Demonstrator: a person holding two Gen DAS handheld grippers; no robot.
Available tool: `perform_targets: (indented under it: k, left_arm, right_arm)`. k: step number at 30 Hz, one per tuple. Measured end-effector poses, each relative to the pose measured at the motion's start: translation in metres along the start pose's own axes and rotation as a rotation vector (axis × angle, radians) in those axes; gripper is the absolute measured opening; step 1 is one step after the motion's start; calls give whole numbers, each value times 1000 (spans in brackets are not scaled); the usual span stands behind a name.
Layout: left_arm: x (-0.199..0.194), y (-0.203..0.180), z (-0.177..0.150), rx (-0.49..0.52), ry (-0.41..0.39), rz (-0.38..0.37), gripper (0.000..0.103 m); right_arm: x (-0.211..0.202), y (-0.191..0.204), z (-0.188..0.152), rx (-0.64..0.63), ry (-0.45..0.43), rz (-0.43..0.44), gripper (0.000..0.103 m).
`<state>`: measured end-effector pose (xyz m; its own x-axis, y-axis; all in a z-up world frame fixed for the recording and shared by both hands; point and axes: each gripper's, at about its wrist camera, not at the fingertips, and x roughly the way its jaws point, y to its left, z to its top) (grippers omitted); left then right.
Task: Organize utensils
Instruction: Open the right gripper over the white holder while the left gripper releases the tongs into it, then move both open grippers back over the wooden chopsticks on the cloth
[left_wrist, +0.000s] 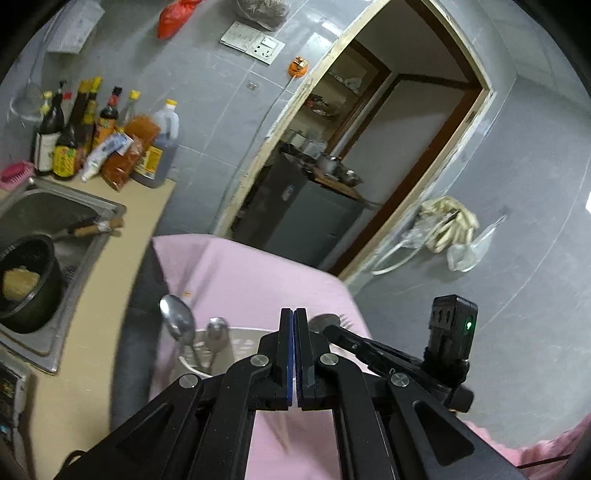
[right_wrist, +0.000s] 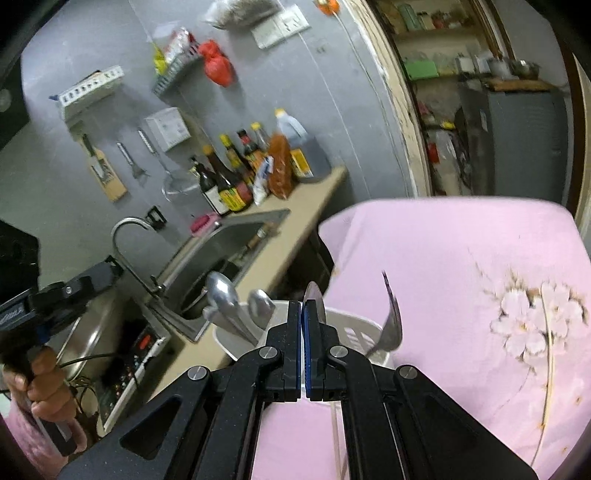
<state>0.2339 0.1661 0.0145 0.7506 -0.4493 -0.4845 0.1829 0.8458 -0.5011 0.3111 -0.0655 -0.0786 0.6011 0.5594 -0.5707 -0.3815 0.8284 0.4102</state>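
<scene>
Utensils stand bowl-up in a white holder (right_wrist: 354, 332) on the pink cloth (right_wrist: 461, 258): two spoons (right_wrist: 225, 295) at lower centre-left of the right wrist view, a fork (right_wrist: 392, 317) to their right, their long axes upright and leaning slightly. The holder sits directly ahead of and just below the right gripper (right_wrist: 302, 314), whose jaws are pressed together on nothing. In the left wrist view the left gripper (left_wrist: 294, 321), likewise closed and empty, has the spoons (left_wrist: 177, 319) to its left. Both grippers look about equally near.
</scene>
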Motion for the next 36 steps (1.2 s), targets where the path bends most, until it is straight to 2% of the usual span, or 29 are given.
perform_targets:
  k: [3, 6, 10, 14, 16, 20, 23, 26, 27, 28, 29, 30, 31, 35, 36]
  left_arm:
    - [3, -5, -6, 52, -7, 64, 1]
    - [8, -8, -11, 90, -12, 113, 1]
    - [21, -11, -18, 121, 3, 158, 1]
    - [33, -17, -25, 144, 27, 171, 1]
    - [39, -22, -28, 157, 30, 173, 1]
    - [47, -37, -32, 182, 30, 154, 1]
    - [53, -53, -34, 209, 23, 135, 1]
    - [61, -70, -37, 235, 14, 113, 6]
    - [63, -75, -38, 239, 12, 106, 11]
    - [65, -80, -39, 243, 8, 95, 23]
    - [66, -86, -40, 244, -3, 84, 30]
    - [67, -90, -41, 244, -15, 79, 43]
    - [68, -96, -42, 245, -30, 71, 50]
    - [80, -119, -46, 269, -47, 61, 55]
    - [83, -125, -48, 279, -56, 59, 61]
  right_arm:
    - [4, 1, -6, -17, 15, -23, 5]
    - [1, 3, -8, -27, 8, -45, 17]
    - [-13, 4, -6, -37, -31, -75, 19]
    - [-41, 2, -6, -53, -99, -129, 34]
    - [-56, -1, -7, -54, -133, -158, 39]
    - [-92, -11, -9, -58, -227, -232, 56]
    - [-117, -18, -8, -62, -297, -286, 65]
    - [-139, -26, -6, -59, -352, -329, 74]
    - [-148, -30, -6, -57, -374, -346, 75]
    - [-155, -32, -6, -57, -388, -361, 79]
    - [-161, -35, -6, -57, -400, -374, 81]
    - [-165, -36, -5, -58, -407, -382, 82]
    - [-173, -40, -5, -60, -423, -404, 84]
    - [-195, -50, -8, -67, -475, -458, 94]
    - [-200, -53, -9, -71, -488, -473, 95]
